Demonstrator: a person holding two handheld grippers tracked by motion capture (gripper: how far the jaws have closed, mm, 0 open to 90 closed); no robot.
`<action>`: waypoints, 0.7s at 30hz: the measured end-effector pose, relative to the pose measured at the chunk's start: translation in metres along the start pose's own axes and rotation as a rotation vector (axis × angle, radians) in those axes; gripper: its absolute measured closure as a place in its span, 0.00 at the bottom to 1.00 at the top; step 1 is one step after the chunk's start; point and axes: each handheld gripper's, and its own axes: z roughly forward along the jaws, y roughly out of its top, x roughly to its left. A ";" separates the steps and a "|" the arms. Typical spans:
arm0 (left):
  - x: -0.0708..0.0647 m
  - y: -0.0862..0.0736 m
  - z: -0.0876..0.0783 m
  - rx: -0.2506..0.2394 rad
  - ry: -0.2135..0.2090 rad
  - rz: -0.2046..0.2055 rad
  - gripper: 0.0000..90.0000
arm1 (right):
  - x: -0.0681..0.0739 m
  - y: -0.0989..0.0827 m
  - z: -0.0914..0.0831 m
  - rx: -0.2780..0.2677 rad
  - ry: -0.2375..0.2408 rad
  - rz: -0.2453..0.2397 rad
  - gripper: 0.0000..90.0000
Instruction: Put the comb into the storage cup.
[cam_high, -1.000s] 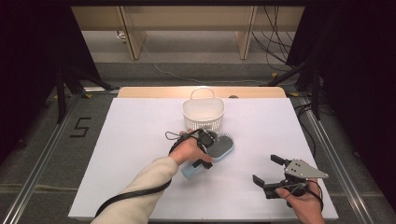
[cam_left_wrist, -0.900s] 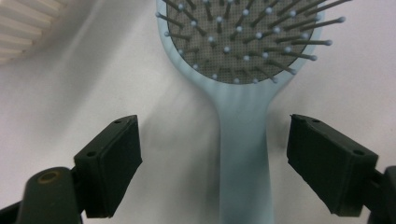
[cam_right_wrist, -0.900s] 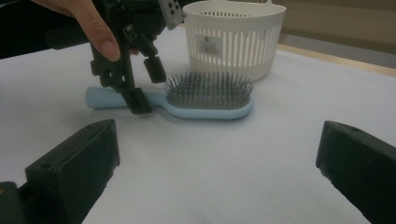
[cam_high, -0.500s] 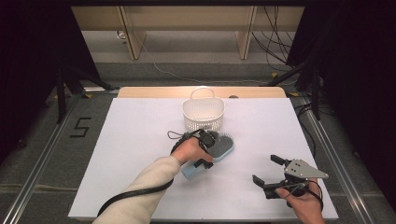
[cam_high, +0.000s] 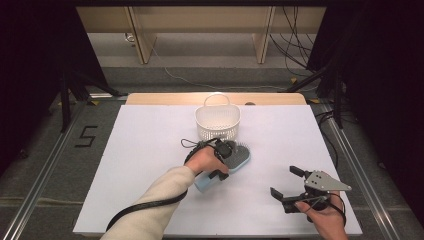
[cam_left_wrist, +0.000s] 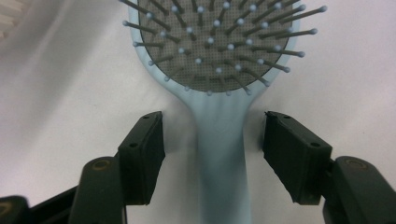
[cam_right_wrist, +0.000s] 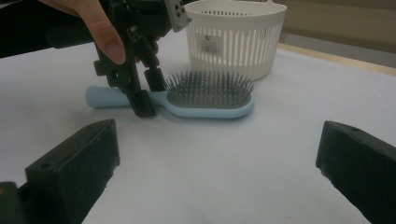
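A: Barely any change since a second ago: left gripper (cam_left_wrist: 210, 140) sits in the same spot over the hairbrush (cam_high: 231, 162), and the right gripper (cam_high: 292, 187) hasn't shifted at the near right of the tabletop (cam_high: 140, 150)

B: Finger state?

A: Left fingers (cam_left_wrist: 142, 156) spread either side of the pale blue handle, gap on both sides, not yet closed on it. Right fingers (cam_right_wrist: 74, 163) wide apart, holding nothing

B: Reading?

A: My judgement: approach is finished, the squeeze is the step pending. Hairbrush lies flat, bristles up, just in front of the white slotted basket (cam_high: 217, 120), close but apart from it

B: Anything unclear?

A: High view: the left hand (cam_high: 205, 160) covers most of the handle and the fingertips. Left gripper view cuts off the brush head's far end and the handle end. Whether the left fingertips touch the tabletop, cannot tell; the right gripper view suggests they are very low
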 end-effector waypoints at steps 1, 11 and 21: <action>0.000 0.000 0.000 0.000 0.000 0.000 0.44 | 0.000 0.000 0.000 0.000 0.000 0.000 0.00; 0.000 0.002 -0.002 0.017 0.001 0.010 0.58 | 0.000 0.000 0.000 0.003 -0.001 0.001 0.00; -0.006 0.005 -0.002 0.034 0.008 0.007 0.69 | 0.000 0.000 0.000 0.005 0.000 0.001 0.00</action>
